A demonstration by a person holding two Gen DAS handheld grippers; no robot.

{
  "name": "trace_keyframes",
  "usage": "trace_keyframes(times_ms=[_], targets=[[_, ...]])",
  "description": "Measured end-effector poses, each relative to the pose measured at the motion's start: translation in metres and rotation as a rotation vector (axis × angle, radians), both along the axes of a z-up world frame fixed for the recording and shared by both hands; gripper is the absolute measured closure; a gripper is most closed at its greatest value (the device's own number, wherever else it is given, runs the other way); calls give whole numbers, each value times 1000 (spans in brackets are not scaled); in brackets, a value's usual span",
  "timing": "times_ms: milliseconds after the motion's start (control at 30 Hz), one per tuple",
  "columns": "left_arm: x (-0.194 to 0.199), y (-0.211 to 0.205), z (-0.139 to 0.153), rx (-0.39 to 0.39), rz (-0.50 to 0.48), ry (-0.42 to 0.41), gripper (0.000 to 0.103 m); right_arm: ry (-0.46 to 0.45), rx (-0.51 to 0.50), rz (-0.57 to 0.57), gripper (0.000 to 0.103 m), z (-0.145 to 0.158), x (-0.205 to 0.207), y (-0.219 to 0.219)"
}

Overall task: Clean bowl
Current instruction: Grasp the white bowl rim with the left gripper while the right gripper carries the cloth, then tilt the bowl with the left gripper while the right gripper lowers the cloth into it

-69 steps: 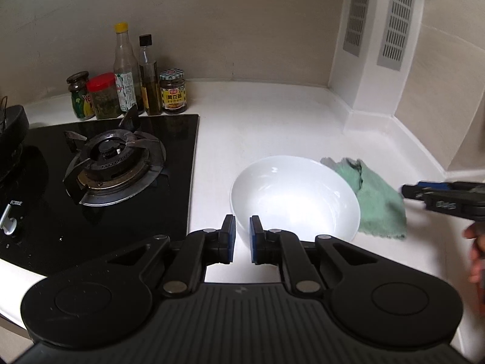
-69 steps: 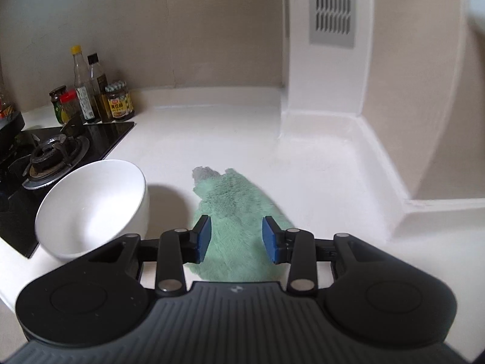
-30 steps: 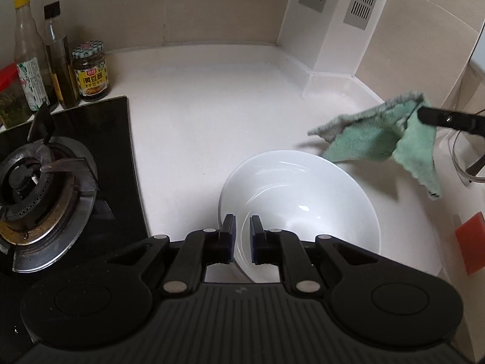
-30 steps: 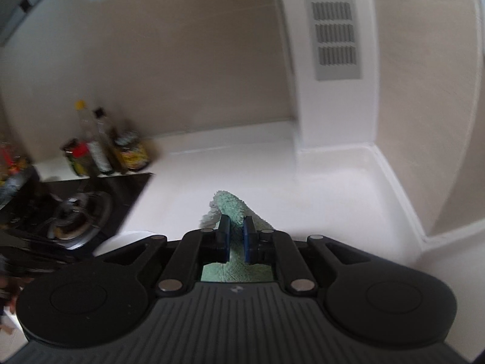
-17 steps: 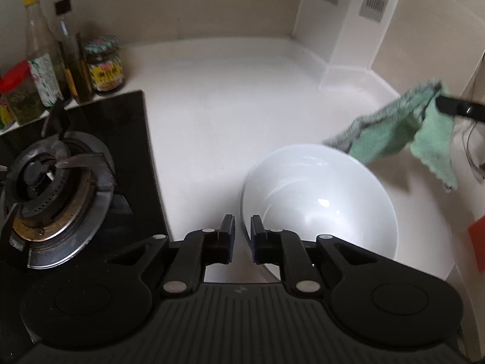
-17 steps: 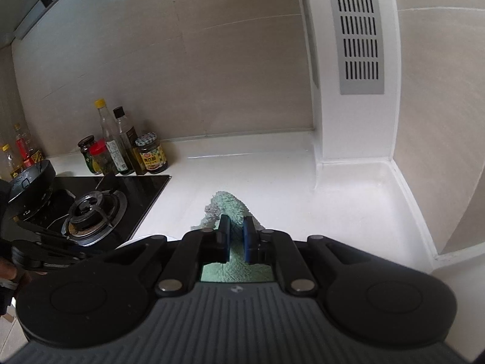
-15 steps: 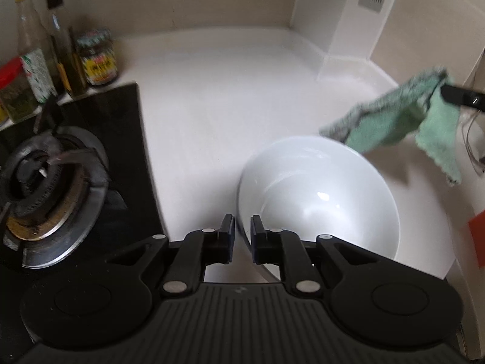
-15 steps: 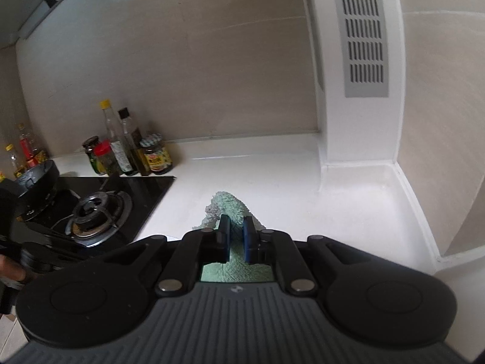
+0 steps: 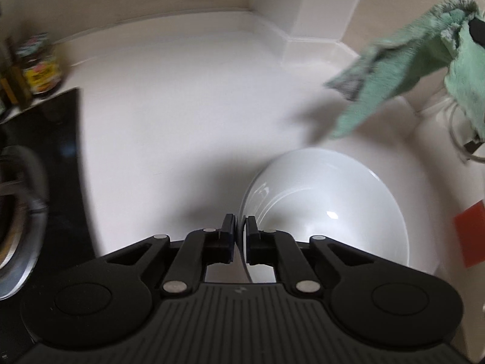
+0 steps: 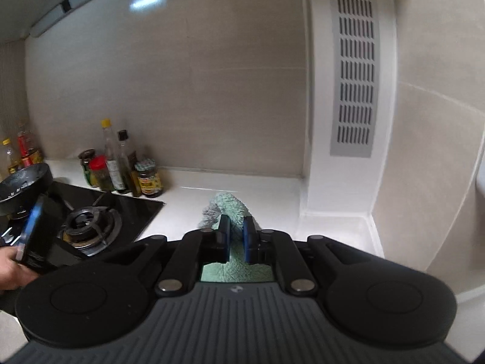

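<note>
A white bowl (image 9: pixel 327 209) is tilted above the white counter, and my left gripper (image 9: pixel 241 230) is shut on its near rim. A green cloth (image 9: pixel 391 69) hangs in the air at the upper right of the left wrist view, above and beyond the bowl. In the right wrist view my right gripper (image 10: pixel 235 236) is shut on that green cloth (image 10: pixel 230 206), which bunches up between the fingers and drapes below them. The bowl is hidden in the right wrist view.
A black gas hob (image 10: pixel 91 221) lies to the left, with a dark pan (image 10: pixel 24 188) at its far left. Sauce bottles and jars (image 10: pixel 121 170) stand against the back wall. A white column with a vent (image 10: pixel 354 72) fills the right corner. A hand (image 10: pixel 12 270) shows at the left edge.
My left gripper has lifted and tilted the bowl, swinging it right. My right gripper has raised the cloth higher, still above the bowl's far side.
</note>
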State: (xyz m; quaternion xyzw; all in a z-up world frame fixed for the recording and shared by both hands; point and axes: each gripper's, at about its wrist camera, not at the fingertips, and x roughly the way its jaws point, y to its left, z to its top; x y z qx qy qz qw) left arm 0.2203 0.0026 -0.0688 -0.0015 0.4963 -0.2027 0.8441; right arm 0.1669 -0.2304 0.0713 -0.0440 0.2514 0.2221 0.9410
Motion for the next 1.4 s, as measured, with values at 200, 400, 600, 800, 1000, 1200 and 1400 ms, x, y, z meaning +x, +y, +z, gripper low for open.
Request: trace_keyframes(times_ms=[200,400,600,800,1000,1200,1400], targets=[[-6,-4,-2,-28,24,12,99,203,-211,317,97,-46,1,52],[-17,1,-2,-36,8,7,95,430,-338,413,96,-104,34,82],[-20,6,0,-29,-47,15,88,527,-375,223,97,-135,61,96],[-20,3,4,5,-121,4,90,600,-305,147,96,-149,77,108],[-18,3,3,11,-134,-10,94,735,-384,320,98,-152,67,114],[-19,1,2,10,-124,-8,94,628,-542,267,97,-142,89,108],[-18,1,2,16,-108,-10,96,663,-352,415,96,-140,87,115]])
